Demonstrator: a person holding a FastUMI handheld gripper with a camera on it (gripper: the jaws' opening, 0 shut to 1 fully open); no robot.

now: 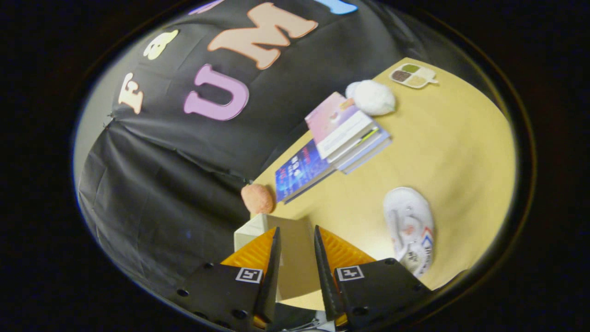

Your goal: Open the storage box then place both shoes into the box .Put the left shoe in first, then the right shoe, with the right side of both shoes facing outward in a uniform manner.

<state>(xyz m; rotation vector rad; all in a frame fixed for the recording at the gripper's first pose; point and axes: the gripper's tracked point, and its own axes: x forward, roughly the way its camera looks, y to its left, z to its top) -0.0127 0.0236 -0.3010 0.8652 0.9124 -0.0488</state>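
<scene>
My gripper (297,240) hovers over the storage box (251,230), a cream box at the table's near-left edge. The fingers stand a narrow gap apart, and I see nothing pressed between their tips. Through the gap shows the box's tan panel (295,267), lying just beyond the fingers. A white shoe (410,228) with red and blue marks lies on the yellow table (461,152), to the right of the fingers and apart from the box. Something pale shows low down between the finger bases; I cannot tell what it is.
A stack of books (336,138) lies beyond the box, with a white plush (373,97) behind it and a small divided tray (412,75) at the far corner. An orange-pink ball (257,198) rests just beyond the box, against the black cloth wall.
</scene>
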